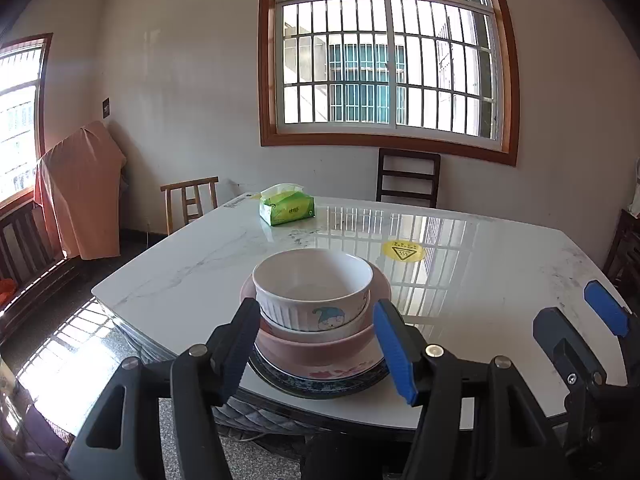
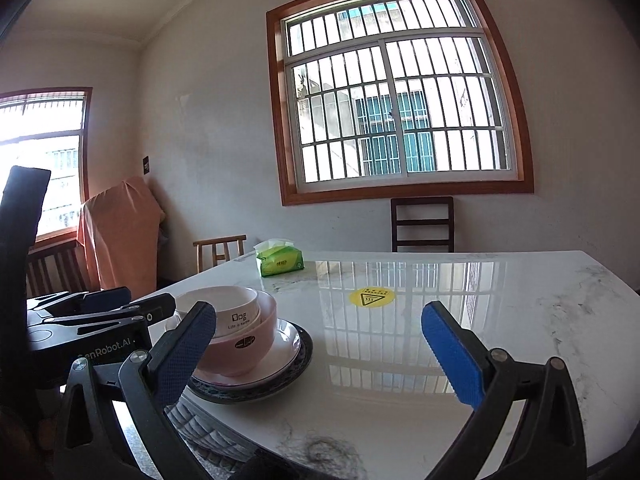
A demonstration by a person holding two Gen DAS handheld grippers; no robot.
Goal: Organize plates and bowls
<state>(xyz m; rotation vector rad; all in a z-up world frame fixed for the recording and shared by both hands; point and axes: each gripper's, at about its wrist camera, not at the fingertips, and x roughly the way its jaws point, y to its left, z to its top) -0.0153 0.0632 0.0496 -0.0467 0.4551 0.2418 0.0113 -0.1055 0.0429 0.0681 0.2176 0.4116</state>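
Note:
A stack stands near the front edge of the white marble table: a white ribbed bowl sits in a pink bowl, on a white plate, on a dark-rimmed plate. My left gripper is open, one finger each side of the stack, apart from it. In the right wrist view the stack is at lower left. My right gripper is open and empty, over bare table right of the stack. It also shows in the left wrist view.
A green tissue pack lies at the far side of the table, and a yellow warning sticker at its middle. A dark chair and a light wooden chair stand behind the table. An orange-covered object leans at the left wall.

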